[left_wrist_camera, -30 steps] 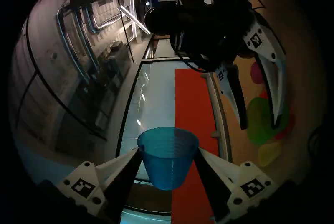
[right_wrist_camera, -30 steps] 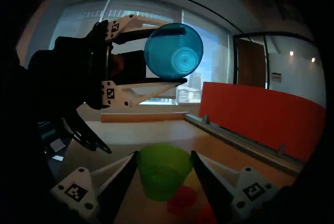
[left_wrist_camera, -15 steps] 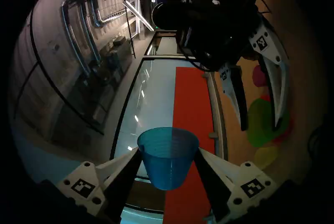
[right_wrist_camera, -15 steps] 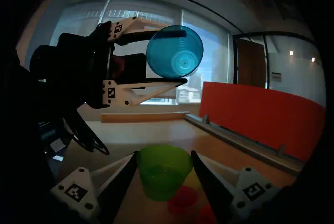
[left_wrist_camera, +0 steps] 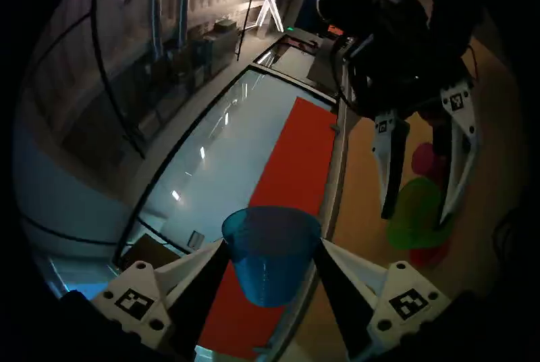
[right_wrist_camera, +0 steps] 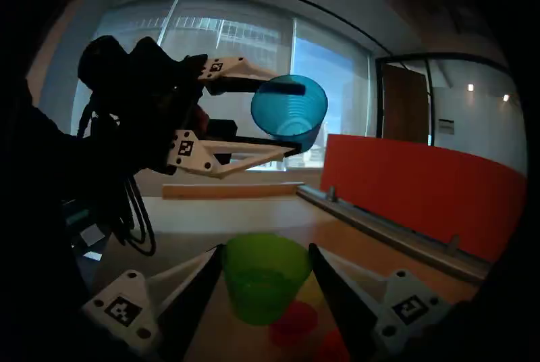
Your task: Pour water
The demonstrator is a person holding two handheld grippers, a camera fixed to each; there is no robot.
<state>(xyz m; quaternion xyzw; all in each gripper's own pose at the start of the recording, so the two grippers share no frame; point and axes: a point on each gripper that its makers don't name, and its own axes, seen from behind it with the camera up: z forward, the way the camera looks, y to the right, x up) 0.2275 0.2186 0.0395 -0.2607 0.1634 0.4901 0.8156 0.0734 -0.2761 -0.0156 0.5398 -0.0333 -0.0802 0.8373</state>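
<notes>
In the right gripper view a wide window (right_wrist_camera: 229, 38) fills the far wall, bright against a dim room. Below it runs a pale wooden table (right_wrist_camera: 250, 217), and along the table's far edge stands a long red partition panel (right_wrist_camera: 425, 193) set in a metal rail (right_wrist_camera: 385, 227).

The left gripper (left_wrist_camera: 271, 246) is held high above the table by a dark-gloved hand (right_wrist_camera: 135, 119). Its two fingers pinch a translucent blue cup (left_wrist_camera: 271, 257) from either side, and the cup sits snugly between the tips. Seen from the right gripper view, this cup is tipped well off upright, lying roughly on its side, higher than the green cup and beyond it.

The right gripper (right_wrist_camera: 265, 250) is low over the table, and its fingers press on both sides of a green cup (right_wrist_camera: 264, 279), which stands upright between them with its mouth up. In the left gripper view the same gripper and green cup appear farther off, over the wooden surface beside the red panel.

Whether either cup holds water cannot be told.

On the table just beyond the green cup lie small coloured pieces: a red one (right_wrist_camera: 291, 327) and a yellow one (right_wrist_camera: 312, 291) nearest, and a pink one (left_wrist_camera: 425, 158) a little farther off.
</notes>
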